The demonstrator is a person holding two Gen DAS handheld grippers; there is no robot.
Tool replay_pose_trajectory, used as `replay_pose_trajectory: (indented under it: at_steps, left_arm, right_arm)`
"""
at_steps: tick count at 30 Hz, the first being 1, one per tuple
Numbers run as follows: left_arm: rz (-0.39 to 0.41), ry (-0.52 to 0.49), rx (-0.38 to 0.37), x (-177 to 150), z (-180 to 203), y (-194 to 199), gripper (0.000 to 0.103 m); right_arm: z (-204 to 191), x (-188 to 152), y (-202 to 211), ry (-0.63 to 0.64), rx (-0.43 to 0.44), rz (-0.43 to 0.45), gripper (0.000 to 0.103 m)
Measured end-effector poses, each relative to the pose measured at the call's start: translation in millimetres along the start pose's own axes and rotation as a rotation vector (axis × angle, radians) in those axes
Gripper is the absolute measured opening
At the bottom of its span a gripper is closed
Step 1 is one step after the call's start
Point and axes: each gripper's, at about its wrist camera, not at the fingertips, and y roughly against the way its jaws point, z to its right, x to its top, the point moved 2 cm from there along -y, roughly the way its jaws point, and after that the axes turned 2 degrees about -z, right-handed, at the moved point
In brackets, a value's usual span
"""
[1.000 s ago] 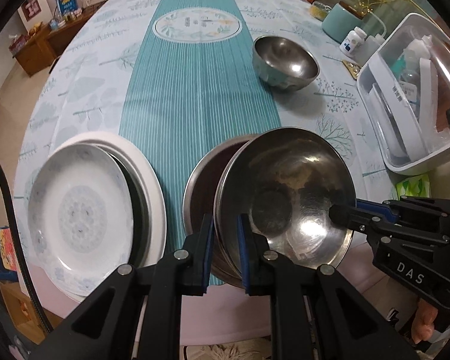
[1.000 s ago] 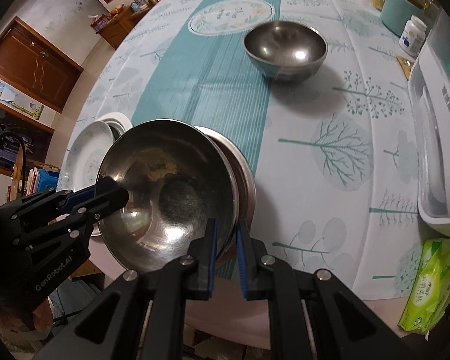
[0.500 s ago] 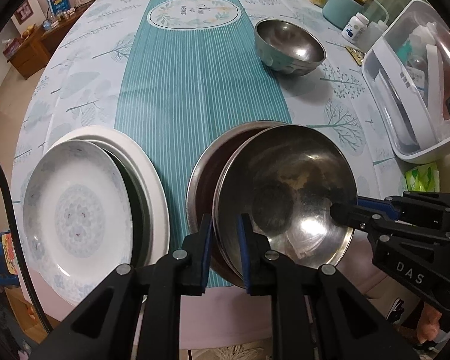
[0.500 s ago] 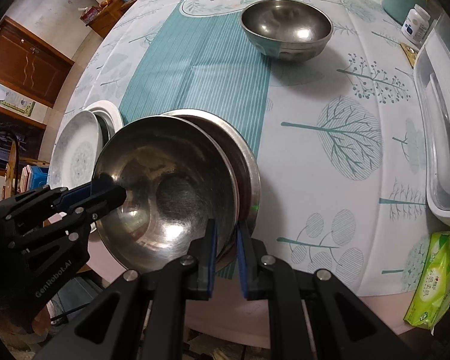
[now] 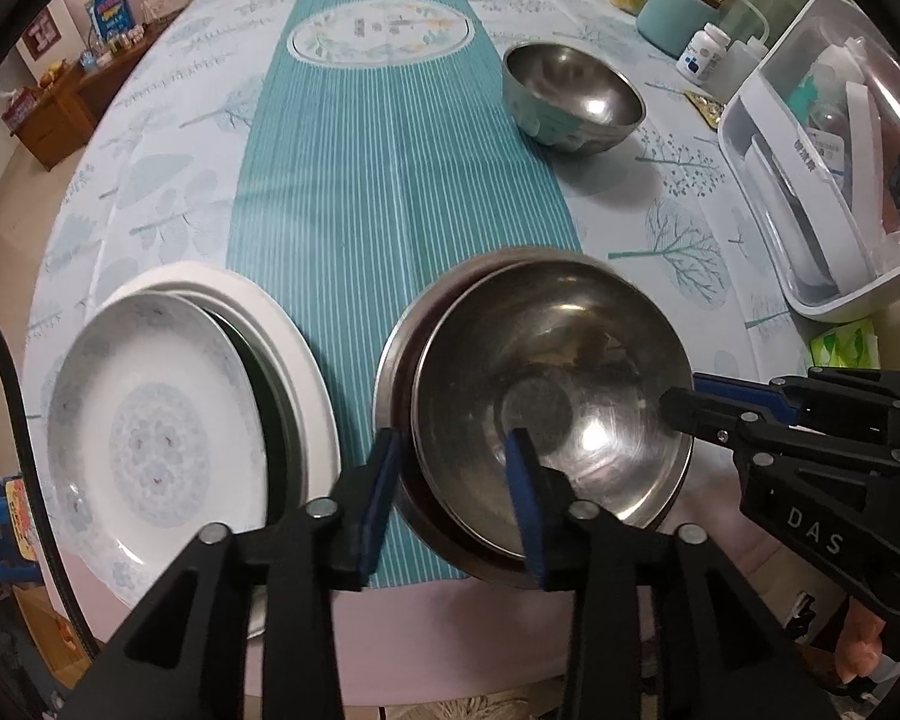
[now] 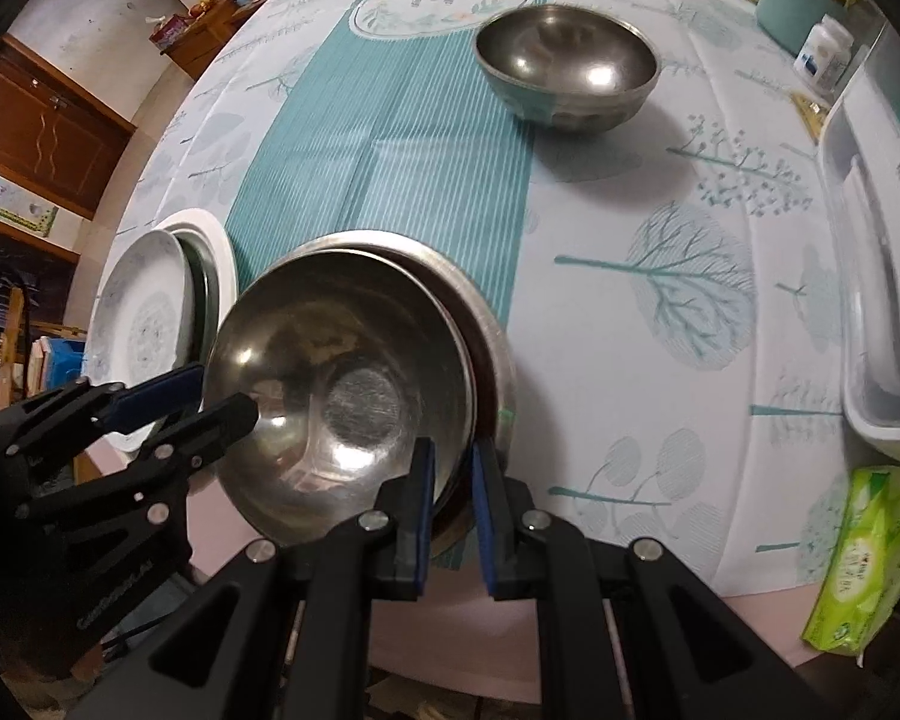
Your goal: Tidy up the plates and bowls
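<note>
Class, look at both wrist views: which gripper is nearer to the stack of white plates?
Left. The left gripper straddles the steel bowl's rim on the side facing the white plates, jaws opening. The right gripper clamps the bowl's opposite rim, farther from the plates.

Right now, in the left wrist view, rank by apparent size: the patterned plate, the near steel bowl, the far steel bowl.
1. Patterned plate and near steel bowl: alike, both close to the camera, so unranked.
2. Far steel bowl: smallest, though distance shrinks it.

teal runner (image 5: 390,192) open mid-table, far steel bowl (image 5: 570,96) right, storage bin (image 5: 822,198) walling right edge
</note>
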Motion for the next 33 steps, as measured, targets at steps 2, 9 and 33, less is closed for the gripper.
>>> replay_pose_trajectory:
  at_steps: [2, 9, 33]
  left_arm:
    - [0.011, -0.006, 0.017, 0.8, 1.4, 2.2, 0.039]
    - [0.043, 0.003, 0.027, 0.9, 0.2, 10.4, 0.059]
    - [0.132, 0.042, 0.038, 20.8, -4.2, 46.0, 0.076]
  right_arm:
    - [0.0, 0.2, 2.1, 0.004, -0.012, 0.010, 0.013]
    - [1.3, 0.7, 4.6, 0.008, -0.020, 0.022, 0.013]
    - [2.8, 10.6, 35.3, 0.026, 0.032, 0.108, 0.013]
